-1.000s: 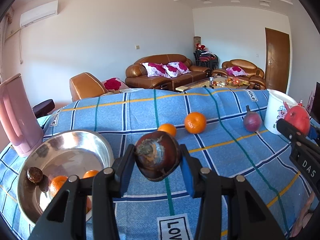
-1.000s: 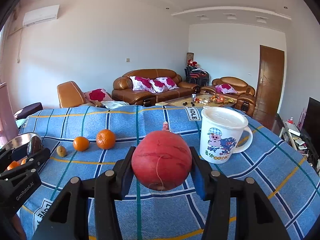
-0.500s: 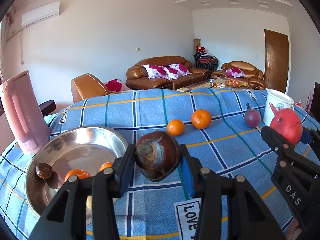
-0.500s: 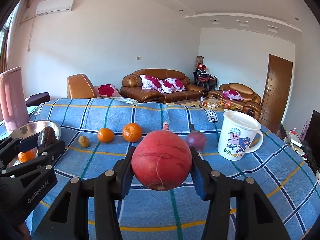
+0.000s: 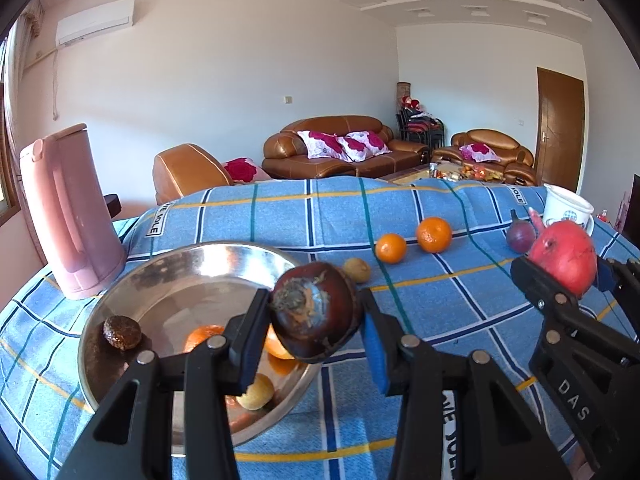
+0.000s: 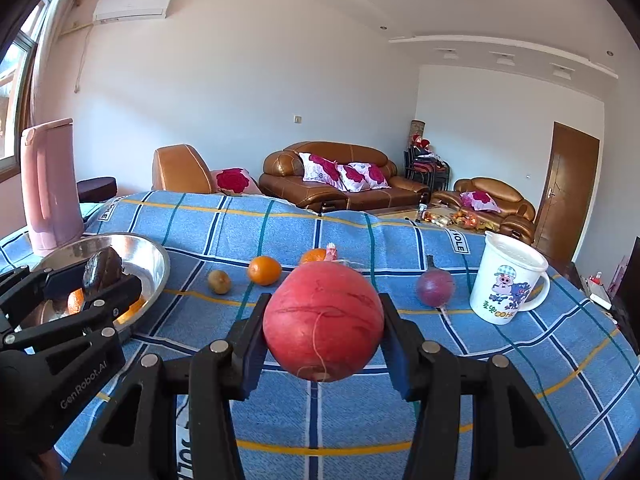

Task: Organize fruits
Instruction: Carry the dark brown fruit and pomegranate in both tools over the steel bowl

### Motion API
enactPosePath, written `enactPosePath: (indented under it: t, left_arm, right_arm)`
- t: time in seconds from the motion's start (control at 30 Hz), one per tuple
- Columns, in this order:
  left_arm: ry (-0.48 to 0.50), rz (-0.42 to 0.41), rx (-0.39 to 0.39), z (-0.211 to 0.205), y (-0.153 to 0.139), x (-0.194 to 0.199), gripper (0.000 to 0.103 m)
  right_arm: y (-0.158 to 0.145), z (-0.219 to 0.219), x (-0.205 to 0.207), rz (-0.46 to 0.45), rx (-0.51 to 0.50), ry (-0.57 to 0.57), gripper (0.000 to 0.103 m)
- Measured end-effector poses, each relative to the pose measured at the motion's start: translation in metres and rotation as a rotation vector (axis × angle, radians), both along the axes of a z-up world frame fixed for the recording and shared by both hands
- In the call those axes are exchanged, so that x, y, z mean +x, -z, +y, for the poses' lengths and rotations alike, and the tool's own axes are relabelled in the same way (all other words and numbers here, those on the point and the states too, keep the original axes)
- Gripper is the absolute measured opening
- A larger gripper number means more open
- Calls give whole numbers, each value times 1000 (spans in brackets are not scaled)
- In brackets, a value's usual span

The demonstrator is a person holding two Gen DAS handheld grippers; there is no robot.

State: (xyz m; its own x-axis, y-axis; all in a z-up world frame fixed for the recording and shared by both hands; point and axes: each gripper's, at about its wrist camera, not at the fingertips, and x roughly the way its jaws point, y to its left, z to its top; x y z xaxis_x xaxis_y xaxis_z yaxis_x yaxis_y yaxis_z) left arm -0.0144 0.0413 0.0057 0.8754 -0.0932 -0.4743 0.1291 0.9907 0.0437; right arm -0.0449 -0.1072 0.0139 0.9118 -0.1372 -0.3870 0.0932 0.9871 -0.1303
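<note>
Your left gripper (image 5: 316, 320) clamps a dark brown fruit (image 5: 316, 316) beside the steel bowl (image 5: 132, 280), ready to drop; your right gripper (image 6: 324, 328) grips the pomegranate (image 6: 324, 320).

Blue plaid cloth (image 5: 280, 216) carries steel bowl (image 5: 120, 304), oranges (image 5: 434, 234), mug (image 6: 506, 284), kettle (image 5: 68, 216).

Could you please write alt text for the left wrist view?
The left claw grips a dark brown fruit over the near rim of a steel bowl holding small fruits, on a blue checked cloth. At right, the right claw holds a red pomegranate.
</note>
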Motion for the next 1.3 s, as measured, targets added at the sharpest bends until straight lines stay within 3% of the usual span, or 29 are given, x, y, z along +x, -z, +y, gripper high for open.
enactPosePath:
  t: [0.7, 0.83, 1.03, 1.3]
  left_arm:
    - [-158, 12, -45, 110, -1, 17, 46]
    - [-203, 19, -45, 128, 1, 24, 46]
    - [-257, 52, -52, 145, 4, 36, 46]
    - [-262, 117, -18, 143, 15, 46, 46]
  right_arm:
    - [4, 96, 32, 34, 0, -177, 53]
    - [4, 120, 44, 60, -7, -230, 53]
    - [7, 139, 71, 117, 68, -261, 53]
    - [24, 149, 109, 228, 136, -257, 53]
